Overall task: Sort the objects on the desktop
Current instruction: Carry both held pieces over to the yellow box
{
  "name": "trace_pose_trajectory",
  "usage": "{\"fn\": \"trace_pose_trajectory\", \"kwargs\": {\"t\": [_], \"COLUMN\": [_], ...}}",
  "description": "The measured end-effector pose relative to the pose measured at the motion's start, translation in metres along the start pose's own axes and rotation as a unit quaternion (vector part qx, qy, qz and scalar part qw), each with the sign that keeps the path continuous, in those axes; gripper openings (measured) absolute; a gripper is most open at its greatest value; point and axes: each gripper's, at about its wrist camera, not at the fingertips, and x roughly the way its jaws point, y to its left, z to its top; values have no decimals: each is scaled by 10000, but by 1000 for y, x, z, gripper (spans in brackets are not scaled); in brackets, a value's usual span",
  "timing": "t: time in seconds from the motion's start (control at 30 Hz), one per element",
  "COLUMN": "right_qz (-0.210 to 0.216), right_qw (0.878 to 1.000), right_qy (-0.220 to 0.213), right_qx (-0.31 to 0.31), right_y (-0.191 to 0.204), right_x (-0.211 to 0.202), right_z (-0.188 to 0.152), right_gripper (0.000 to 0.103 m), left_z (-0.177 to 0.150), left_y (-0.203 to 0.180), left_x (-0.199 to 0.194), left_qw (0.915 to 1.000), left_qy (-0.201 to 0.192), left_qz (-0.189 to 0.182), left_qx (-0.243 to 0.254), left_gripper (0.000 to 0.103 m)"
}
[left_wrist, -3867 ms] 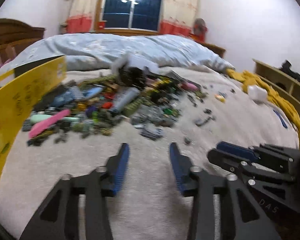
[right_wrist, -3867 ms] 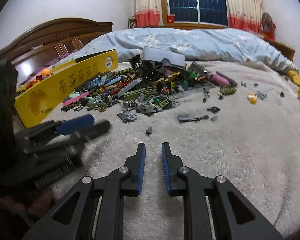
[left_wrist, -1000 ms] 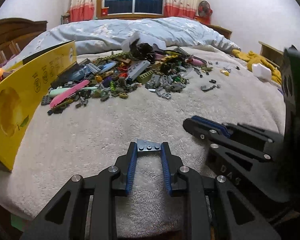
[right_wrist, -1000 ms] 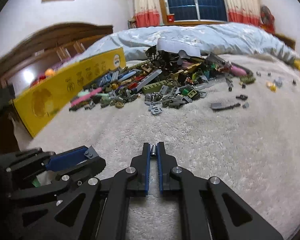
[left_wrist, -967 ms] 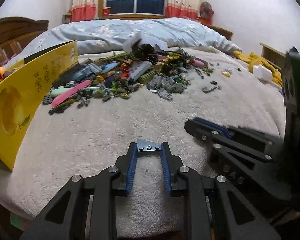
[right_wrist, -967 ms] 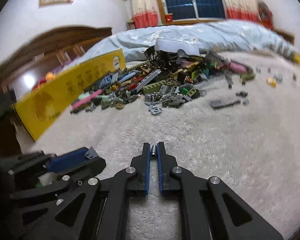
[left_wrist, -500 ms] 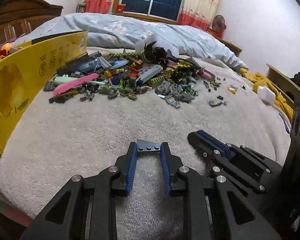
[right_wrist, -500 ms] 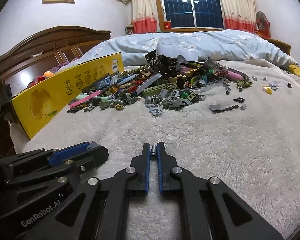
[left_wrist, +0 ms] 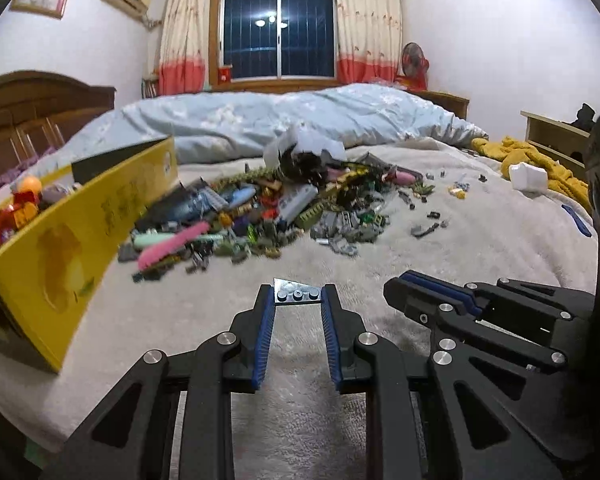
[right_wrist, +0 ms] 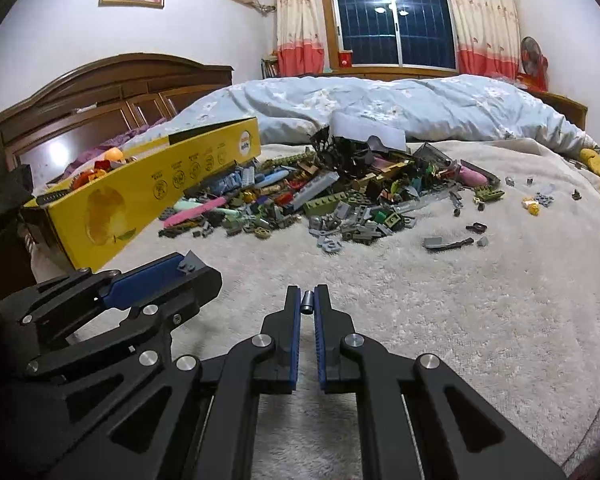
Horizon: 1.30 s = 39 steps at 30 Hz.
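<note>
My left gripper is shut on a flat grey studded plate, held level between its tips above the blanket. My right gripper is shut on a small grey cylinder piece. In the right wrist view the left gripper shows at the lower left with the grey plate at its tips. The right gripper lies to the right in the left wrist view. A pile of mixed building bricks lies farther up the cream blanket.
A yellow cardboard box with toys inside stands along the left of the pile. Loose small pieces are scattered right of the pile. A blue quilt lies behind, and a yellow cloth at the far right.
Both grippers have risen slightly and tilted up, so more of the room and window shows. Each keeps its hold on its piece.
</note>
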Motion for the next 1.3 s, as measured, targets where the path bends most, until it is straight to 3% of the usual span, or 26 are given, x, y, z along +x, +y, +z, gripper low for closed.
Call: {"fn": "trace_pose_trajectory", "kwargs": {"t": [0.63,0.97,1.3], "right_qz": [126,267,451], "right_qw": [9993,9987,9972], "right_qy": [-316,-348,-439], "right_qx": [-136,-252,-401], "right_y": [30,53,77], "right_x": [-6,-10,-11], "right_z": [21,26,35], "right_gripper": [6,6,6], "left_z": [10,10,14], "left_y": [30,42,64], "left_x": [-22,-49,-65], "left_qw": [9990,9950,9914], "left_qy": [-143,-639,-822], "left_qz": [324,762,1004], "left_qx": [-288,8,-146], "left_gripper": [24,24,24]}}
